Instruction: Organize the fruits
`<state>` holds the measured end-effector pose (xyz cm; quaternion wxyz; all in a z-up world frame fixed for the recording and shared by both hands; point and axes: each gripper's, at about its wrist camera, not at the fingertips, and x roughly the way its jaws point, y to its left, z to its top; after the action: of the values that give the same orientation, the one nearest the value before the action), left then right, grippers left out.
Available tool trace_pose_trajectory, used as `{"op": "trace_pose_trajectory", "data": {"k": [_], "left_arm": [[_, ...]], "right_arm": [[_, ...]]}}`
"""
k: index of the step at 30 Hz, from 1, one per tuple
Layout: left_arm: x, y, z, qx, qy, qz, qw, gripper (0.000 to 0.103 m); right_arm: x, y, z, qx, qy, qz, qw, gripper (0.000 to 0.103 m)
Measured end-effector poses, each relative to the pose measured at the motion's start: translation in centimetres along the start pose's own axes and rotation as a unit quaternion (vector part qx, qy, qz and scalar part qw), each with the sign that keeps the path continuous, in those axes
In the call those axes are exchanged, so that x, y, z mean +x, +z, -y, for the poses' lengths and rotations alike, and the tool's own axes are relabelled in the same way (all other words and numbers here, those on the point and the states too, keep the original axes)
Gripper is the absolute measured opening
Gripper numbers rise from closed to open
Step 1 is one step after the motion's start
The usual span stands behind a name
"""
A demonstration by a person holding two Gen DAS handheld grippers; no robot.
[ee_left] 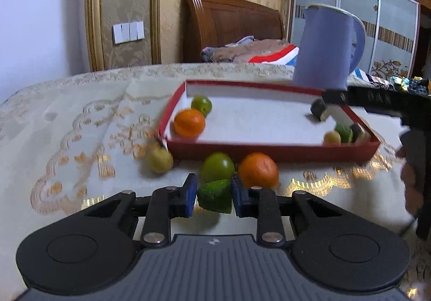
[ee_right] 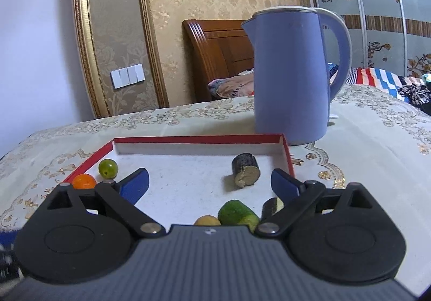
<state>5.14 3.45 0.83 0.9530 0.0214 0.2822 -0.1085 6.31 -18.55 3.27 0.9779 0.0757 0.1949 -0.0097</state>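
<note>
A red-rimmed tray (ee_left: 272,151) (ee_right: 287,151) lies on the table. Inside it are an orange (ee_left: 188,123) (ee_right: 84,181), a green round fruit (ee_left: 201,104) (ee_right: 107,168), a dark cut cylinder piece (ee_left: 319,109) (ee_right: 245,170), and a green piece (ee_right: 237,212), a yellow fruit (ee_right: 207,220) and a dark piece (ee_right: 272,206) in the near right corner. My left gripper (ee_left: 214,194) is shut on a green cut fruit piece (ee_left: 215,197) in front of the tray. A green fruit (ee_left: 217,166), an orange (ee_left: 258,170) and a yellow fruit (ee_left: 160,161) lie outside the tray. My right gripper (ee_right: 208,183) is open and empty over the tray.
A blue electric kettle (ee_right: 291,74) (ee_left: 327,47) stands just behind the tray's far right corner. The table has an embroidered cream cloth (ee_left: 80,125). A bed with a wooden headboard (ee_left: 229,20) and a wardrobe stand beyond.
</note>
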Motion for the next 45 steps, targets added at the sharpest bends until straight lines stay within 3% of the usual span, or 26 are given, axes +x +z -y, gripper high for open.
{"op": "trace_pose_trajectory", "data": {"k": [6,12,17,24,45], "left_arm": [[2.2,3.7,-0.6,-0.033,-0.014,0.013,0.9993,0.027],[5.6,6.6,0.0,-0.042,-0.002,0.011,0.9991,0.027],[8.1,7.3,1.3,-0.024,0.014,0.001,0.9996,0.027],[10.5,7.2,2.8,0.006,0.031,-0.017,0.9994,0.027],[6.4,5.5,1.2,0.006,0.063,0.023,0.9977,0.027]], "right_arm": [[0.2,0.1,0.4,0.01,-0.006,-0.012,1.0,0.097],[-0.1,-1.0,0.4,0.003,0.004,-0.042,0.999,0.097],[-0.8,-1.4,-0.5,-0.025,-0.003,-0.026,0.999,0.099],[-0.7,-1.7,-1.2,-0.04,0.008,-0.038,0.998,0.1],[-1.4,-2.4,-3.0,-0.078,0.042,-0.032,0.996,0.101]]}}
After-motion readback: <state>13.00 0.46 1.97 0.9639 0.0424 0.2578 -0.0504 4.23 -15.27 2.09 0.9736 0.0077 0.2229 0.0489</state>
